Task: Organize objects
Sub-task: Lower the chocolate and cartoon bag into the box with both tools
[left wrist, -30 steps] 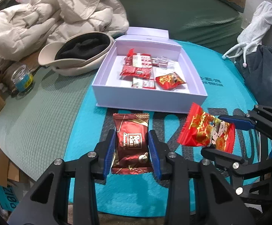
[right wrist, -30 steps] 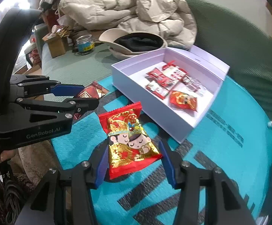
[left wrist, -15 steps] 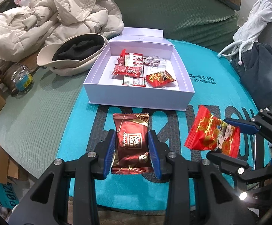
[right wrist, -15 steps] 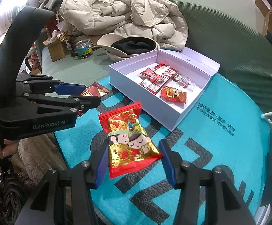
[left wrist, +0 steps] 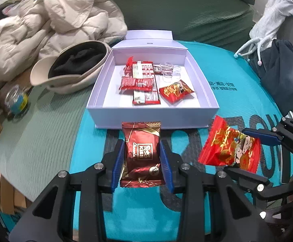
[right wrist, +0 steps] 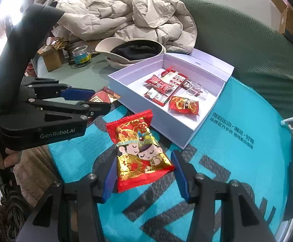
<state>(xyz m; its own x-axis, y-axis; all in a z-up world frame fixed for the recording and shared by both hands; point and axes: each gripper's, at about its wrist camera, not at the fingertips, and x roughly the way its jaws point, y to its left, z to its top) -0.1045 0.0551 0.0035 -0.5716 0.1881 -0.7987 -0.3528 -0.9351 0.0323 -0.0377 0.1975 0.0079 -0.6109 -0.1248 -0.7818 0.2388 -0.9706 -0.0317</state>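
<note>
My left gripper point(left wrist: 142, 161) is shut on a dark red chocolate packet point(left wrist: 141, 151), held above the teal mat just in front of the open white box point(left wrist: 152, 117). My right gripper point(right wrist: 144, 173) is shut on a bright red and gold candy packet with two cartoon figures point(right wrist: 140, 149); it also shows in the left wrist view point(left wrist: 229, 149) to the right of the box's near corner. The box point(right wrist: 178, 129) holds several red snack packets point(left wrist: 140, 82) and a clear plastic piece point(left wrist: 169, 72). The left gripper point(right wrist: 81, 102) shows at left in the right wrist view.
A beige hat point(left wrist: 71, 70) and a puffy beige jacket point(left wrist: 55, 28) lie left of the box. A glass jar point(left wrist: 15, 100) and a small cardboard box point(right wrist: 51, 58) stand further left. Dark and grey clothes point(left wrist: 277, 60) lie at right. The teal mat point(left wrist: 237, 92) covers a green cushion.
Both grippers have drawn back and up from the box with their packets still held; the box looks smaller and farther in both views.
</note>
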